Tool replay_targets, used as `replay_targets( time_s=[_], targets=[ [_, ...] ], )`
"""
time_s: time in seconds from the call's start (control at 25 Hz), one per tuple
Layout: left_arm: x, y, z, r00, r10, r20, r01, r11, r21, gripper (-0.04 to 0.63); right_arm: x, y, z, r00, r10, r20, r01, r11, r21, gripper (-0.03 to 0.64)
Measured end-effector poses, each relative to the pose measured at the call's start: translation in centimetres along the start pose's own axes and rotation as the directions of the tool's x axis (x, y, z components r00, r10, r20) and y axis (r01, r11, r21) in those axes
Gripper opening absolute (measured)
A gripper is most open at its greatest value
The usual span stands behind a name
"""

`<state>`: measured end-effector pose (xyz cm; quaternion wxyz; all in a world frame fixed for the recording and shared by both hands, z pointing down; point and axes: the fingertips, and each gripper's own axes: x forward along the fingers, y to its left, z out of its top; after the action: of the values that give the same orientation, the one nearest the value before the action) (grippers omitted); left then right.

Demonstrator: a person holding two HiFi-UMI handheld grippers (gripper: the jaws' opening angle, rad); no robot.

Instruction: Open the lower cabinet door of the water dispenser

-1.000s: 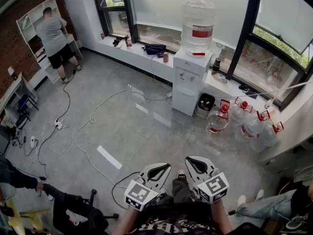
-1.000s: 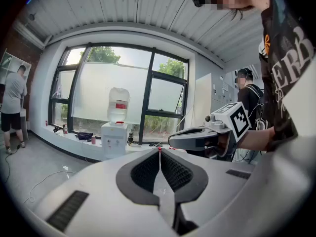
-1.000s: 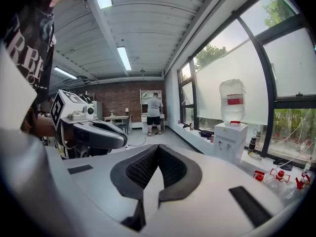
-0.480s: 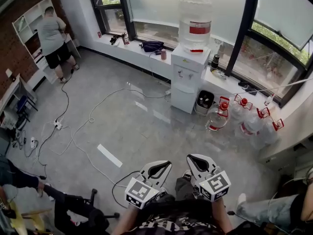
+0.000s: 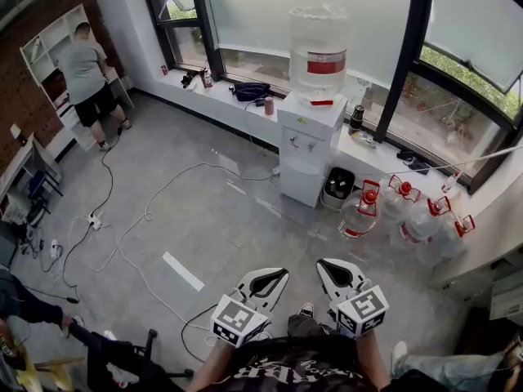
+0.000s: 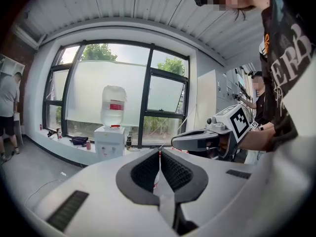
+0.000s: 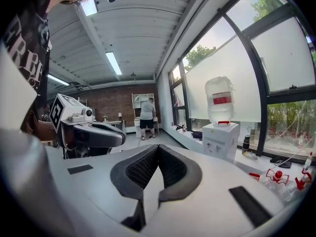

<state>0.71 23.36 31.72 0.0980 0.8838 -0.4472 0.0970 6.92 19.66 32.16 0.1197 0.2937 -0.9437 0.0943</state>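
Two tools ride low in front of my chest in the head view, the left hand-held gripper (image 5: 271, 278) and the right hand-held gripper (image 5: 329, 269), side by side and pointing across the room; each has its jaws pressed together with nothing between them, as each gripper's own view shows; I judge I carry them shut simply because nothing is within reach to take hold of. The water dispenser (image 5: 309, 145) stands well apart from me, across the grey floor (image 5: 245, 227), backed against the window with a big bottle (image 5: 318, 47) upended on top; its lower cabinet door (image 5: 301, 178) faces into the room and looks closed; I cannot make out a handle from here. A black bin (image 5: 339, 184) sits just beside the dispenser, and spare bottles (image 5: 404, 207) cluster beyond it, so the door's front is the free side to come at. White cables (image 5: 155, 194) trail over the floor to my left; the straight path looks free of them. By my reckoning the task is only at the approach; the door sits low, so I expect to need to close in, drop one gripper down and part its jaws before anything can be pulled.
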Motion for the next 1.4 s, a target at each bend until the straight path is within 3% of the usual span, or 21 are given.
replay_targets(
  time_s=[0.32, 0.84, 1.08, 1.4],
  targets=[
    [8.1, 1.1, 2.9, 1.0, 0.019, -0.005, -0.019, 0.999, 0.027, 0.018, -0.1, -8.5, 0.8, 1.0, 0.0, 0.025, 0.0, 1.0, 0.026, 0.014],
    [13.4, 4.3, 1.7, 0.996, 0.015, -0.093, -0.015, 1.0, 0.008, 0.017, 3.7, -13.9, -1.2, 1.0, 0.01, 0.003, -0.01, 0.994, 0.108, 0.014],
    [15.7, 9.5, 1.7, 0.995, -0.032, -0.096, 0.033, 0.999, 0.007, 0.017, 8.5, -16.3, -0.7, 0.999, -0.034, -0.013, 0.035, 0.992, 0.119, 0.014],
    [19.0, 20.3, 4.2, 0.985, -0.137, -0.106, 0.143, 0.988, 0.056, 0.017, 17.5, -20.4, 3.0, 0.987, -0.16, -0.002, 0.159, 0.979, 0.126, 0.014]
  ],
)
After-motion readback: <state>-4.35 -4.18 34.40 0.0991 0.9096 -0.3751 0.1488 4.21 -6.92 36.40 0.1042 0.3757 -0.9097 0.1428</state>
